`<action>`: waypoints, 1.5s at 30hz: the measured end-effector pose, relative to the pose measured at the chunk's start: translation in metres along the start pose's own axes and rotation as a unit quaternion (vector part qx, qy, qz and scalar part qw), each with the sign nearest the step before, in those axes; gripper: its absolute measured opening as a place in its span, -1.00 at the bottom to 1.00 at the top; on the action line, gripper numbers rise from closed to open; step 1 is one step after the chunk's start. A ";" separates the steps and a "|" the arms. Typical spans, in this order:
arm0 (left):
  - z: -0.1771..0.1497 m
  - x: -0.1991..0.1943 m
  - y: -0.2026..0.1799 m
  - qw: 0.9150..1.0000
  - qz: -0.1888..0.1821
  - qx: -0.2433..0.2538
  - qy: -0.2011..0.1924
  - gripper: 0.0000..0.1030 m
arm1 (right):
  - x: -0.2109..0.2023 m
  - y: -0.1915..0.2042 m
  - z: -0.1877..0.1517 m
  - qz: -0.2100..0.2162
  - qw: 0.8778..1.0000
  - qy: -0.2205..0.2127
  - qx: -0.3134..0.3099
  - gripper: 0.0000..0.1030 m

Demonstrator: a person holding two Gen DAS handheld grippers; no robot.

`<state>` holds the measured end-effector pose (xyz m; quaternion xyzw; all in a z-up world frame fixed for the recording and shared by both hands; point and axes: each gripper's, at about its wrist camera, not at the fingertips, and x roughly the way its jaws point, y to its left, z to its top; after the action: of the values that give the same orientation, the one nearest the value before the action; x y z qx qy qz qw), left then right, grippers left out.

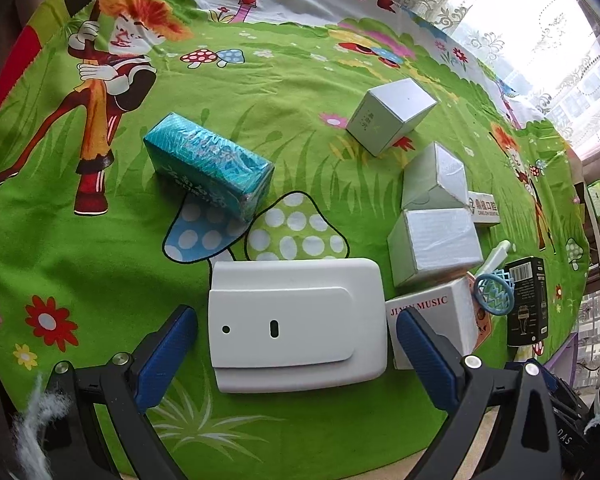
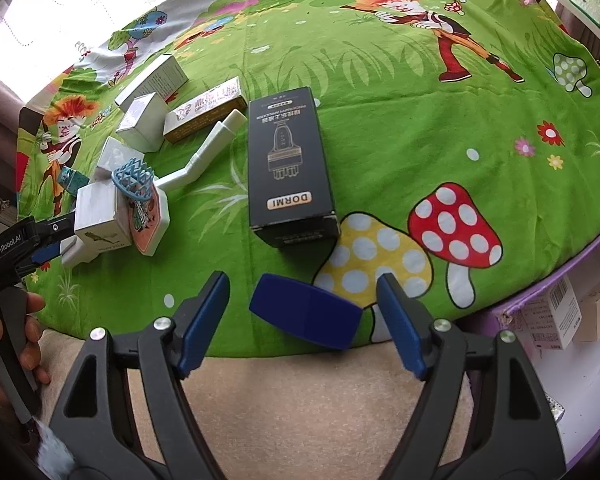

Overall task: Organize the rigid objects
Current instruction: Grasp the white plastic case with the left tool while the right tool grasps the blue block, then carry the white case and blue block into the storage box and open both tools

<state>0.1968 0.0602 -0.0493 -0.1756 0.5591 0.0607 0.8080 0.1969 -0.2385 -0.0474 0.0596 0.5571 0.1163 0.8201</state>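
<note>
My left claw (image 1: pixel 296 354) stands wide open at the bottom of its view, the flat white plastic case (image 1: pixel 296 322) lying between its blue pads, neither pressing on it. Right of the case sits the JIYIN MUSIC box (image 1: pixel 436 320), with pale green-white boxes (image 1: pixel 434 244) stacked above it toward the right edge, and a teal packet (image 1: pixel 210 166) at centre left on the green cartoon cloth (image 1: pixel 100 260). My right claw (image 2: pixel 302 312) is open too, a dark blue block (image 2: pixel 306 310) loose between its pads; the black DORMI box (image 2: pixel 288 168) lies at the centre of that frame.
</note>
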 end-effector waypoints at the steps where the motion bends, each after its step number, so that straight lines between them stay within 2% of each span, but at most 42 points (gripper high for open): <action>1: -0.001 0.001 -0.003 1.000 0.010 0.008 0.002 0.96 | -0.001 -0.003 0.000 0.002 1.000 -0.002 0.006 0.53; 4: -0.005 0.003 -0.012 0.999 0.039 0.033 0.000 0.93 | -0.002 -0.009 -0.001 0.004 1.000 -0.006 0.024 0.56; 7: -0.007 0.000 -0.016 0.998 0.050 0.043 -0.009 0.68 | -0.004 -0.009 -0.002 0.003 1.000 -0.006 0.023 0.58; 10: -0.009 -0.002 -0.014 0.998 0.040 0.037 -0.013 0.68 | -0.004 -0.009 -0.002 -0.001 1.000 -0.004 0.020 0.58; 16: -0.024 -0.019 0.003 0.999 0.010 -0.008 -0.035 0.68 | 0.000 -0.001 0.000 -0.030 1.000 0.002 0.003 0.58; 20: -0.036 -0.039 0.008 0.997 -0.007 -0.025 -0.066 0.68 | 0.003 0.008 0.001 -0.071 0.997 0.002 -0.018 0.34; 23: -0.041 -0.051 0.006 0.996 -0.013 -0.032 -0.085 0.68 | 0.001 0.009 0.000 -0.073 0.997 -0.002 -0.022 0.08; 29: -0.052 -0.064 0.000 0.992 -0.048 -0.047 -0.105 0.68 | -0.007 0.004 -0.007 -0.045 0.999 -0.011 -0.018 0.08; 36: -0.068 -0.077 -0.021 0.991 -0.072 -0.026 -0.111 0.68 | -0.032 0.008 -0.017 -0.046 0.997 -0.058 -0.030 0.08; 45: -0.084 -0.082 -0.061 0.990 -0.101 0.020 -0.101 0.68 | -0.054 0.002 -0.029 -0.043 0.995 -0.082 -0.034 0.08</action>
<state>0.1104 -0.0179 0.0128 -0.2076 0.4550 -0.0147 0.8658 0.1504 -0.2517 -0.0088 0.0169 0.4861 0.0948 0.8686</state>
